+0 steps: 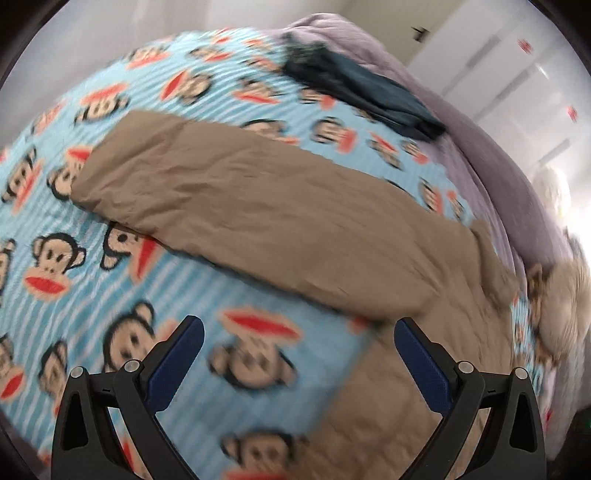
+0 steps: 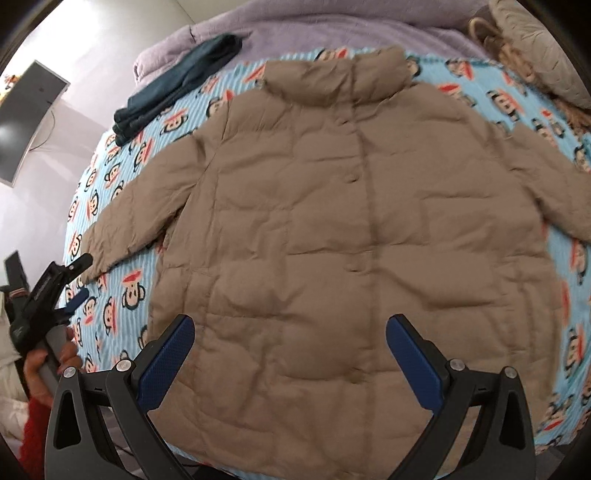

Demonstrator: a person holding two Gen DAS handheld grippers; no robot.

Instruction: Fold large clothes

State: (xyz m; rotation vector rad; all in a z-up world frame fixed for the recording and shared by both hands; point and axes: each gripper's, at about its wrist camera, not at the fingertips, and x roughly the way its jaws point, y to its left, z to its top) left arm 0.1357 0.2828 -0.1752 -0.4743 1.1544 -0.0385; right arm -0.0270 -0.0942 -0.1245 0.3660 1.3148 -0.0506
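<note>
Nearest the right wrist lens, the right gripper hangs over the lower hem of the tan padded jacket, jaws spread wide and holding nothing. This jacket lies flat and front-up on the monkey-print blanket, collar at 12 o'clock, both sleeves spread outward toward 9 and 3 o'clock; no fold is made yet.

In the left wrist view, the left gripper is likewise fully open and empty, hovering near the sleeve that runs from 9 toward 4 o'clock. That view is motion-blurred.

Judged step: approach before the first fold. The next move probably calls for closing the left jaws on the sleeve cuff and carrying it inward across the body.

Further out, a dark folded garment lies at 10 o'clock, overlapping the lilac cover.
</note>
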